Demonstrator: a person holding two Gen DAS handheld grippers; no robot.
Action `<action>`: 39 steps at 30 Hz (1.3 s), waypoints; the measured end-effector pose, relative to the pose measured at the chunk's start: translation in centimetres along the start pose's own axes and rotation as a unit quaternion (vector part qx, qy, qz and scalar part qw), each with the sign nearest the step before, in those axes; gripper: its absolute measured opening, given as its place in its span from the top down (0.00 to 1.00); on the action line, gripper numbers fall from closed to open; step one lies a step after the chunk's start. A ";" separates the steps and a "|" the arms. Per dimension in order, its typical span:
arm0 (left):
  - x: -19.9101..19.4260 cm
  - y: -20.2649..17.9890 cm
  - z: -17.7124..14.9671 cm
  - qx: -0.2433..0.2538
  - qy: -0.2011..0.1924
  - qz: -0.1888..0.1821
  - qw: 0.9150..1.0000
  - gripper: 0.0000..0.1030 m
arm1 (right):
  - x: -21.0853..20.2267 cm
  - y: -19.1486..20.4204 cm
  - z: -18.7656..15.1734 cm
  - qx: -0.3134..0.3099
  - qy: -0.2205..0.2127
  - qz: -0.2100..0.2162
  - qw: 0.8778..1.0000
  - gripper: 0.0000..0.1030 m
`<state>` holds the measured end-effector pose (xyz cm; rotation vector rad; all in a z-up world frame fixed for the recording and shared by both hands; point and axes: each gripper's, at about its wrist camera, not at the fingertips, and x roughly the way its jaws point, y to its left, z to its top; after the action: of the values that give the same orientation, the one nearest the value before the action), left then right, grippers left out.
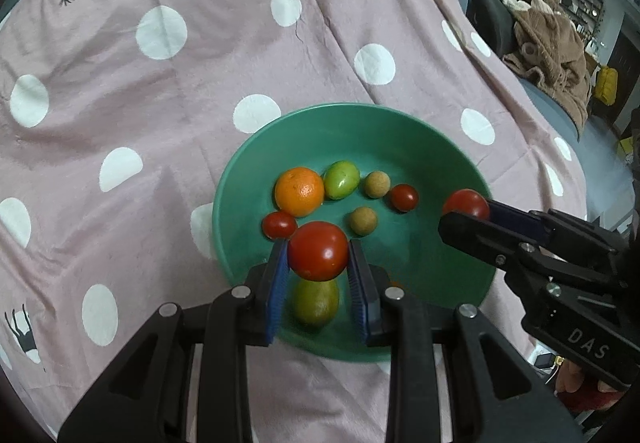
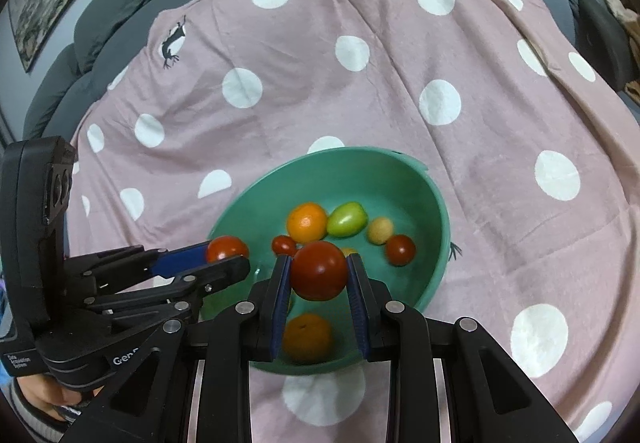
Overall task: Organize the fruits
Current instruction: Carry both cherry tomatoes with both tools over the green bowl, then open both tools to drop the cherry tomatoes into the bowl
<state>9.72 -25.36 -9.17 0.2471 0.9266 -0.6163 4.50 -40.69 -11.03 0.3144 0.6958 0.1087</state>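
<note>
A green bowl (image 1: 400, 147) sits on the pink dotted cloth and holds an orange (image 1: 299, 191), a green tomato (image 1: 341, 179), two tan balls (image 1: 376, 184), small red tomatoes (image 1: 404, 197) and a greenish fruit (image 1: 315, 301). My left gripper (image 1: 317, 245) is shut on a red tomato (image 1: 318, 251) above the bowl's near side. From the right, my right gripper (image 1: 466, 215) reaches over the rim, shut on another red tomato (image 1: 466, 204). In the right wrist view the right gripper (image 2: 319, 259) clamps its tomato (image 2: 319, 270) over the bowl (image 2: 360, 171), with the left gripper (image 2: 228, 257) at the left rim.
The pink cloth (image 1: 200, 83) with white dots covers a grey sofa (image 2: 132, 3) and stretches far beyond the bowl. A brown plush heap (image 1: 552, 47) lies at the far right. A hand (image 2: 44, 403) holds the left gripper's handle at the lower left.
</note>
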 end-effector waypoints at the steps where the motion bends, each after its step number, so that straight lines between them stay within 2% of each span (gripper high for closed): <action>1: 0.3 0.0 0.1 0.002 0.003 0.002 1.000 0.72 | 0.3 -0.1 0.1 -0.002 0.002 0.000 1.000 0.71; 18: 4.0 0.2 0.7 0.018 0.052 0.021 0.998 0.72 | 4.0 -0.5 1.3 -0.049 0.052 -0.034 0.997 0.71; 36: 4.6 0.0 1.2 0.023 0.069 0.026 0.997 0.71 | 5.2 -0.3 1.3 -0.061 0.084 -0.062 0.993 0.71; 38: 4.1 -0.1 1.2 0.022 0.068 0.030 0.997 0.65 | 5.0 -0.2 1.3 -0.061 0.086 -0.072 0.992 0.71; 39: 3.7 -0.1 1.3 0.023 0.064 0.034 0.997 0.57 | 4.7 0.0 1.4 -0.064 0.086 -0.077 0.991 0.71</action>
<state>12.19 -27.47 -11.43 0.3608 1.0246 -0.5642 8.99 -40.11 -12.93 0.1280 0.8782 0.0328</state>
